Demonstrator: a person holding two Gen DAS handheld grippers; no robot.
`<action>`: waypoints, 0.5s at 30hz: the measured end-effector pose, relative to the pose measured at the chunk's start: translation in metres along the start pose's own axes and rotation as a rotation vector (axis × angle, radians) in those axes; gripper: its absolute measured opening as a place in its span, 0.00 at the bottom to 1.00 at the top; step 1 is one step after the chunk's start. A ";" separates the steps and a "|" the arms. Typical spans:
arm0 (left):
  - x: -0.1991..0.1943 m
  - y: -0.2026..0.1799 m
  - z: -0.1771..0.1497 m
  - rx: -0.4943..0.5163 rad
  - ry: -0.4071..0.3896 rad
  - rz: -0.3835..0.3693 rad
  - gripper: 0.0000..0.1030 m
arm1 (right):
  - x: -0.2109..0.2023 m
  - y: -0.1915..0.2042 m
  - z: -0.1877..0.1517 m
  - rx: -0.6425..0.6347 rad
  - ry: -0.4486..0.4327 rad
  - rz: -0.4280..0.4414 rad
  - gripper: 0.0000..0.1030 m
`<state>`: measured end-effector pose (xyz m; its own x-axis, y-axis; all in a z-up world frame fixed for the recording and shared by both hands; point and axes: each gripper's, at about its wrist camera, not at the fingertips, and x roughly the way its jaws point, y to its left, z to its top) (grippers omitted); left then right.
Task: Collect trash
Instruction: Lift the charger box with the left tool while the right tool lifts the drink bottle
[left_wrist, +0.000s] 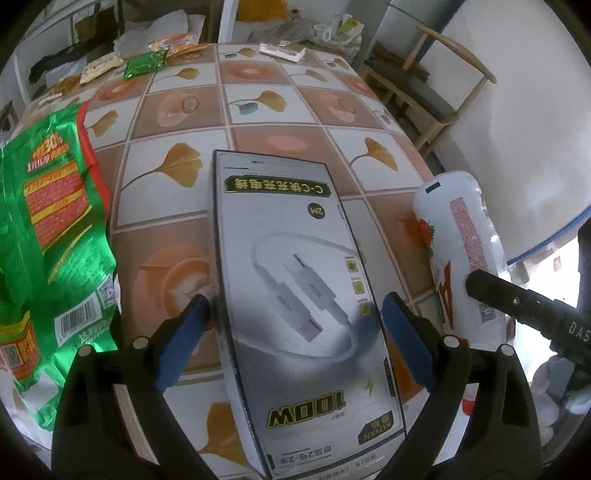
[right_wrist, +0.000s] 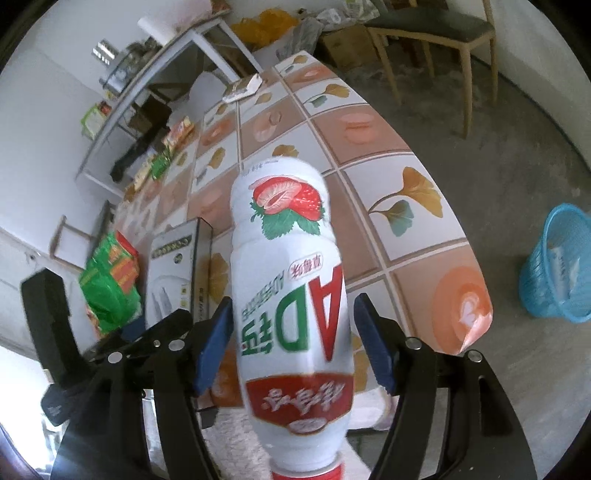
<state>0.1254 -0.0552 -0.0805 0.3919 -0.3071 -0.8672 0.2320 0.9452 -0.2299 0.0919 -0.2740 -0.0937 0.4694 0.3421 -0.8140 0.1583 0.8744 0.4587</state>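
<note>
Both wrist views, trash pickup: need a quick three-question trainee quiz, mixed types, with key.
1. True or false: the charging cable box lies between the pads of the left hand-held gripper.
2. The right hand-held gripper straddles which item? A) strawberry drink bottle B) green snack bag C) blue basket
3. Where does the blue basket stand?

Key:
1. True.
2. A.
3. On the floor, off the end of the tiled-pattern table.

home dining room | patterned-cloth table (left_wrist: 295, 122) | wooden chair (right_wrist: 436, 33) | blue wastebasket (right_wrist: 557, 273)
</note>
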 end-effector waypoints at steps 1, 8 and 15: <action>0.001 -0.002 0.000 0.012 -0.003 0.007 0.88 | 0.001 0.003 0.000 -0.014 0.004 -0.005 0.63; 0.002 -0.007 -0.002 0.065 -0.022 0.031 0.88 | 0.007 0.012 0.002 -0.059 0.017 -0.039 0.63; 0.003 -0.008 -0.003 0.079 -0.034 0.029 0.88 | 0.011 0.007 0.001 -0.031 0.023 -0.036 0.63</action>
<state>0.1218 -0.0637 -0.0825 0.4292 -0.2844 -0.8573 0.2893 0.9424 -0.1678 0.0993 -0.2643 -0.0984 0.4434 0.3180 -0.8381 0.1474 0.8964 0.4181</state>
